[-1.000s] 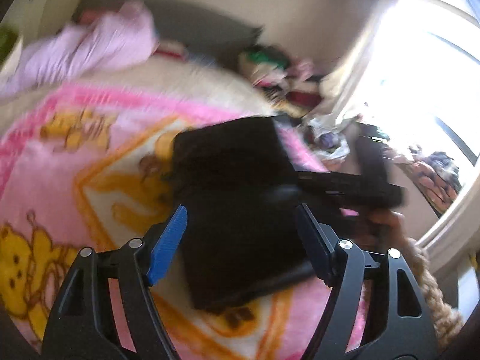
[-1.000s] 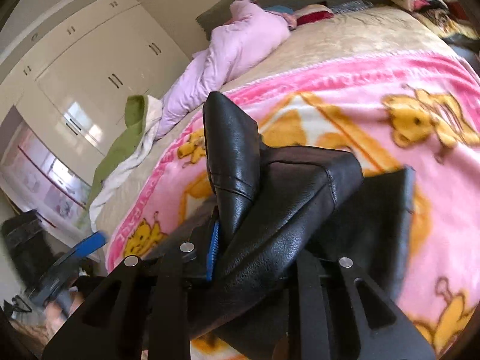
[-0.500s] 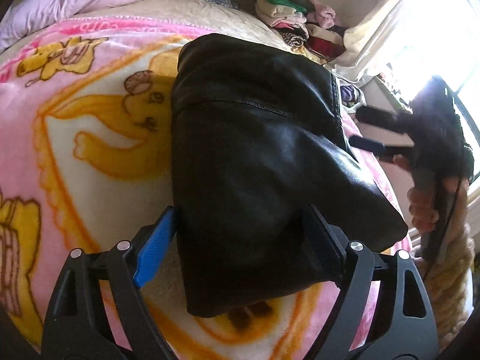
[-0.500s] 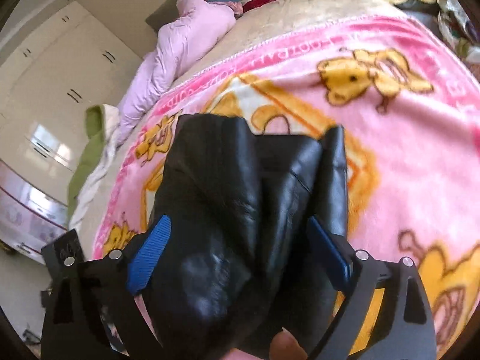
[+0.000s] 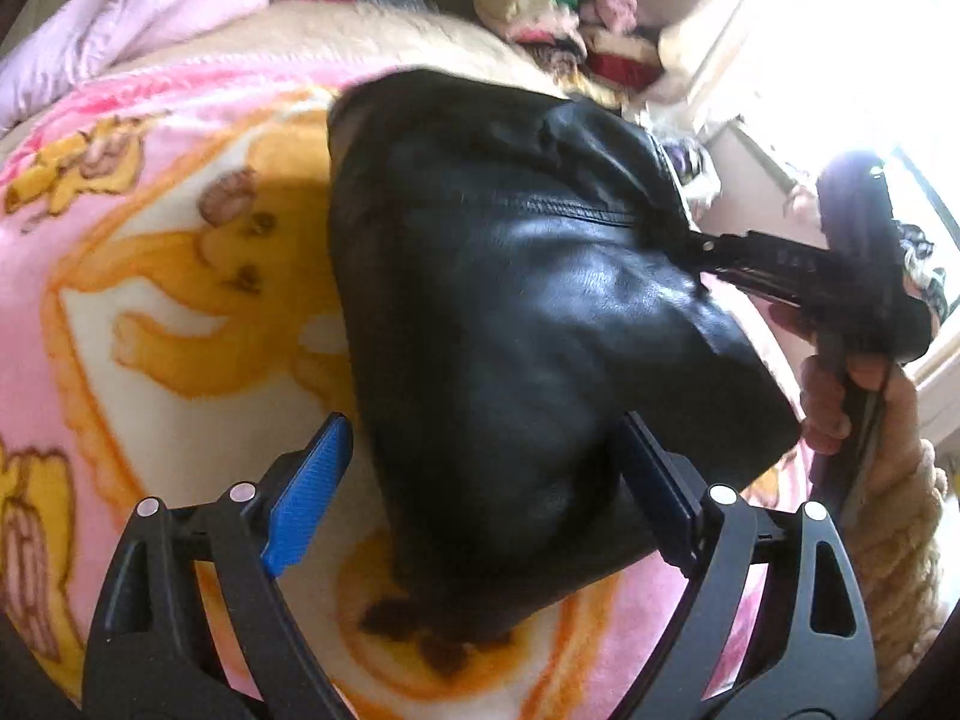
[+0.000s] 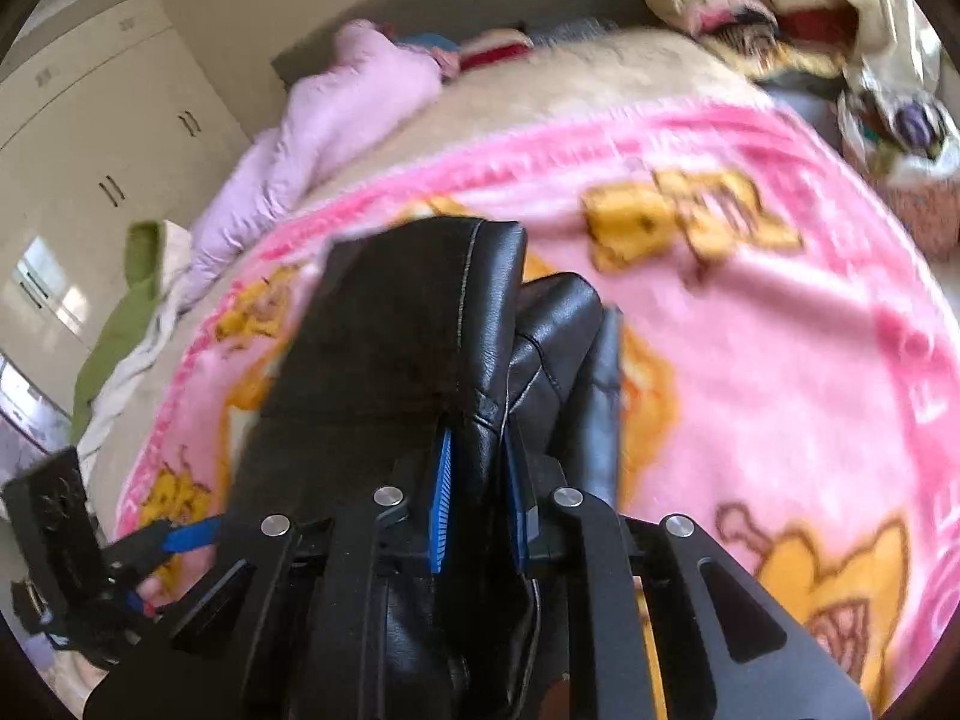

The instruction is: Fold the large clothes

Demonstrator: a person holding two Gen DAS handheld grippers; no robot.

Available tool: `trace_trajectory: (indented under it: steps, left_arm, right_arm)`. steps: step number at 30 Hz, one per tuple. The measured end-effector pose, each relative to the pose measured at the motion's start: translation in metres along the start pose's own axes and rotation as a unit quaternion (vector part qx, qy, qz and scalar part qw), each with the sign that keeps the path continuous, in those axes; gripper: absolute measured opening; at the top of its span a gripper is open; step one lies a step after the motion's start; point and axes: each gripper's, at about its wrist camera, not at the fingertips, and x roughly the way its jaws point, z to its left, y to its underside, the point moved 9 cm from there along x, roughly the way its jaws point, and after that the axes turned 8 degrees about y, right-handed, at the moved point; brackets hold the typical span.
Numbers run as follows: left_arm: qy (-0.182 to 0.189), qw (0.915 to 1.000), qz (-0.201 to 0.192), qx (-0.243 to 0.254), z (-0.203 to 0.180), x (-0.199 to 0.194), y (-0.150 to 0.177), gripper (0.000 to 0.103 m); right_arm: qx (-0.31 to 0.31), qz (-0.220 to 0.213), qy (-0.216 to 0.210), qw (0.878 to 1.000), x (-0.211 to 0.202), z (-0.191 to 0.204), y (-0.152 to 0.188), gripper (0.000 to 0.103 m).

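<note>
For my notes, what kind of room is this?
Most likely a bedroom: a bed under a pink cartoon blanket, white wardrobe doors, and stacked clothes beside it.

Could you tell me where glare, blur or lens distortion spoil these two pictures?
Left wrist view: the window is blown out to white, the far clothes pile is smeared, and the black leather garment shows soft highlights. Right wrist view: the pink blanket is motion-blurred, the fisheye bends the wardrobe, and black corners vignette the frame.
</note>
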Motion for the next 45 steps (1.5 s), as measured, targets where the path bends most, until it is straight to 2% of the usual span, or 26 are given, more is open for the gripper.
trace_trajectory:
  steps: [3,9,12,14,18,24,30,33,36,37,40,43,45]
  left_arm:
    - [0.007,0.9999,0.008,-0.003,0.000,0.009,0.005,0.082]
    - [0.003,1.0000,0.008,0.004,0.000,0.009,0.005,0.082]
    - [0.002,1.0000,0.006,0.006,-0.002,0.007,0.005,0.082]
    - [-0.001,1.0000,0.005,0.009,-0.003,0.006,0.005,0.082]
    - [-0.004,0.9999,0.002,0.014,-0.004,0.006,0.005,0.082]
    - [-0.006,0.9998,-0.002,0.019,-0.005,0.003,0.007,0.082]
    - [-0.010,0.9996,-0.004,0.026,-0.006,0.002,0.009,0.082]
    - [-0.011,0.9995,-0.003,0.028,-0.007,0.002,0.010,0.082]
    - [-0.010,0.9996,-0.003,0.026,-0.007,0.001,0.011,0.082]
    - [-0.009,0.9996,-0.003,0.025,-0.006,0.001,0.012,0.082]
    - [-0.007,0.9997,-0.004,0.021,-0.006,0.000,0.014,0.082]
    - [-0.008,0.9998,-0.005,0.019,-0.006,-0.001,0.015,0.082]
    - [-0.005,0.9998,-0.007,0.018,-0.007,-0.003,0.015,0.082]
  right_arm:
    - [0.022,-0.005,0.002,1.000,0.004,-0.011,0.011,0.023]
    - [0.020,-0.027,0.035,0.999,-0.012,-0.008,0.018,0.031]
    - [0.025,-0.030,0.036,0.999,-0.026,-0.004,0.025,0.043]
    - [0.033,-0.038,0.035,0.998,-0.038,-0.002,0.031,0.069]
    - [0.046,-0.055,0.020,0.997,-0.063,0.000,0.045,0.070]
    - [0.078,-0.031,-0.005,0.996,-0.072,-0.005,0.079,0.070]
    - [0.110,-0.020,-0.020,0.994,-0.071,-0.006,0.098,0.067]
    - [0.117,-0.012,-0.033,0.993,-0.068,-0.004,0.104,0.062]
    - [0.125,-0.007,-0.051,0.991,-0.065,-0.001,0.106,0.050]
    - [0.124,-0.008,-0.060,0.990,-0.065,0.001,0.107,0.040]
    - [0.097,-0.018,-0.047,0.994,-0.067,0.007,0.104,0.027]
    - [0.068,-0.028,-0.030,0.997,-0.071,0.013,0.102,0.020]
    - [0.052,-0.038,-0.027,0.998,-0.080,0.016,0.098,0.019]
